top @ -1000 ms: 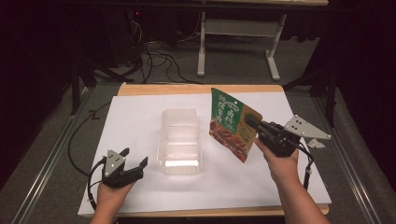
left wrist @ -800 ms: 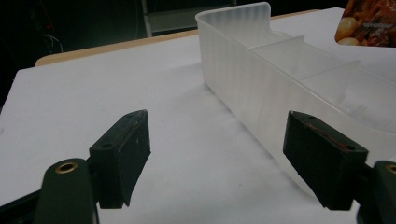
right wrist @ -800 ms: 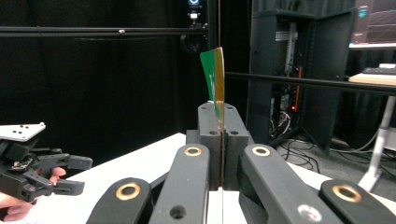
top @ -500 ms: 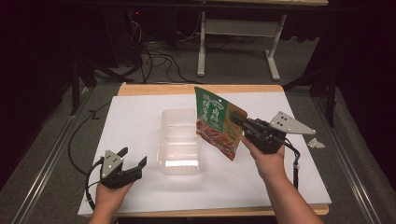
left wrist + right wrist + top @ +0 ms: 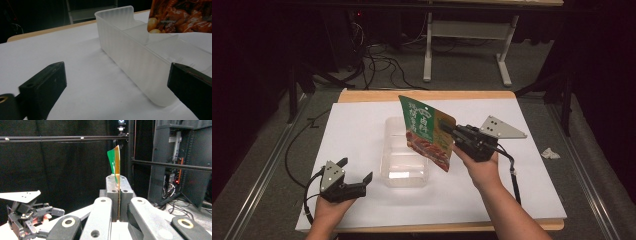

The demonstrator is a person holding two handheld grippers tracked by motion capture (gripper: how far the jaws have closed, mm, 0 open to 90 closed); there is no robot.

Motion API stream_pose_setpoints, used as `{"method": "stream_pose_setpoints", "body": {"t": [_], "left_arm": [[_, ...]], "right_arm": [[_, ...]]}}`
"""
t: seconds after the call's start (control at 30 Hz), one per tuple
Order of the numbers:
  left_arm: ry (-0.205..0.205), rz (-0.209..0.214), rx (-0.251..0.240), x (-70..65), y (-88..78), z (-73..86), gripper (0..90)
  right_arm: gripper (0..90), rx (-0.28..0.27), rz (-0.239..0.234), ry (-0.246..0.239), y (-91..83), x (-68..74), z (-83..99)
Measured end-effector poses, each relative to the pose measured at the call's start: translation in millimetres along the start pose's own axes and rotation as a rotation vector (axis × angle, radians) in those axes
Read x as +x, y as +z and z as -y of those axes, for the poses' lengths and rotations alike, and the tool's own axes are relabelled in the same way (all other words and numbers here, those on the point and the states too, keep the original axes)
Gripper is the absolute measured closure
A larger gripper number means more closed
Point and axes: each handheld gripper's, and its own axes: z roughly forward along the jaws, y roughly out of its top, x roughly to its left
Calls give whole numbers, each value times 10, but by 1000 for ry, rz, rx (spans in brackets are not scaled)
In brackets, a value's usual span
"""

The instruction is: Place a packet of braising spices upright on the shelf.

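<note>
Pouch (image 5: 427,131) now leftward, above container (image 5: 404,155)

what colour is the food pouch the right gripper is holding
Green on top with pale lettering, and a reddish-brown food photo below. The pouch shows best in the high view.

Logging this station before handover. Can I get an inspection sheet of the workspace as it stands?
Surface: white sheet on a wooden table.
Job's things: clear plastic container resting on the sheet; green food pouch held above it.
Clutter: crumpled scrap beside the table.
Grippers: right gripper shut on the pouch; left gripper open, low over the sheet.
Cables: black cable trailing from the left gripper.
Surroundings: white desk frame, dark floor.
</note>
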Motion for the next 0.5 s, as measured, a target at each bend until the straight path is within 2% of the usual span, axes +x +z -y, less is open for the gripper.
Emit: {"method": "stream_pose_setpoints", "body": {"t": [0.33,0.5], "left_arm": [[20,25,-4,-29,-1,-5,0],[25,24,-2,-32,2,-3,0]], "right_arm": [[900,1,-55,10,235,139,52],[900,-4,-77,18,313,220,65]]}}
